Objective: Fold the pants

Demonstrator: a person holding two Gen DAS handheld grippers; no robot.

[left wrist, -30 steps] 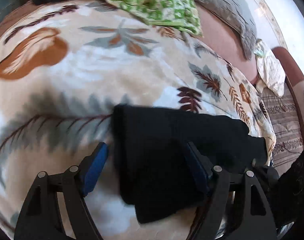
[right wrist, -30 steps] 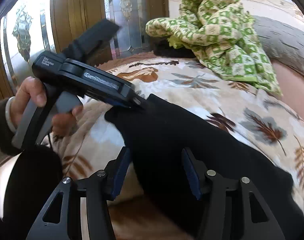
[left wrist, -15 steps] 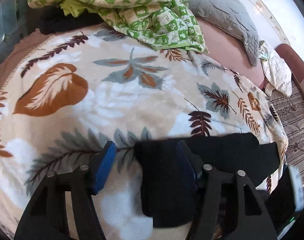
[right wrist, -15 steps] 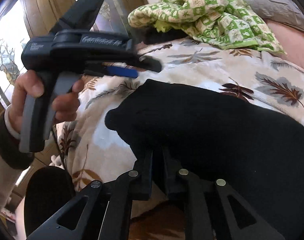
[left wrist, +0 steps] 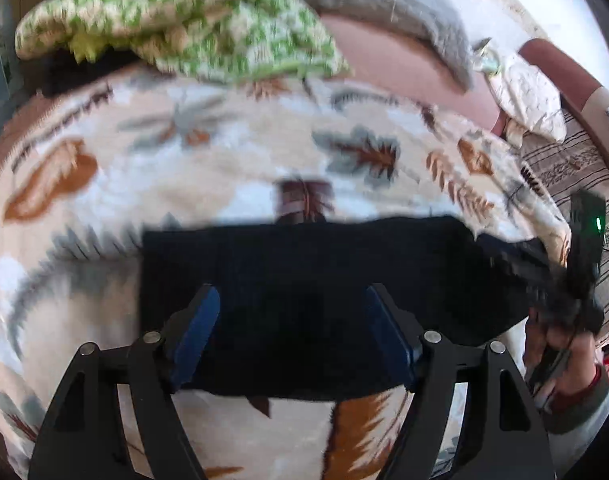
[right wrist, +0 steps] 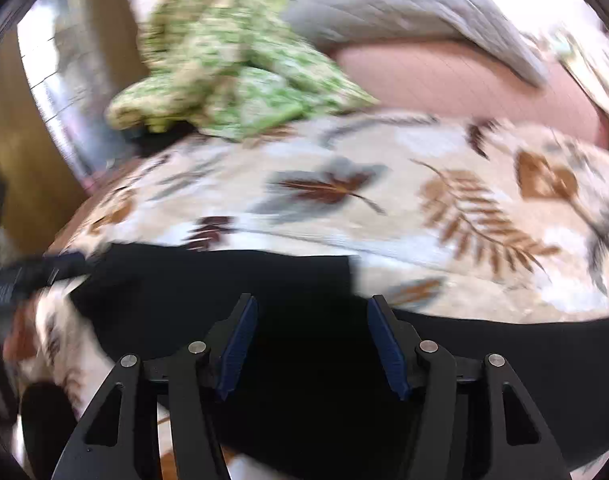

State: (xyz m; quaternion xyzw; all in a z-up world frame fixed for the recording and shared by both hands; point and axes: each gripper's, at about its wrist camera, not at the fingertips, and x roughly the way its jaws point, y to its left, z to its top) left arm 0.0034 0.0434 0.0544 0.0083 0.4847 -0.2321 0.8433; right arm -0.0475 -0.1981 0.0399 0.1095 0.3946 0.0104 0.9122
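Observation:
Black pants [left wrist: 304,280] lie folded flat on a leaf-patterned blanket [left wrist: 184,168] on a bed. My left gripper [left wrist: 292,336] is open and hovers over the near part of the pants, its blue pads apart and holding nothing. In the right wrist view the pants [right wrist: 208,292] stretch across the lower frame. My right gripper [right wrist: 312,348] is open above them, empty. The left gripper's body [right wrist: 28,276] shows at the left edge, by the pants' left end. The right hand and its gripper [left wrist: 572,308] show at the pants' right end. Both views are blurred.
A green checked cloth [left wrist: 176,20] is heaped at the far side of the bed, with a grey pillow [left wrist: 384,8] behind it. A striped mat [left wrist: 576,168] lies to the right. A wooden door [right wrist: 24,140] stands at the left.
My right gripper was shut on the pants' edge half a second ago and is now open. Both grippers have swung round over the pants, which now lie flatter and squarer.

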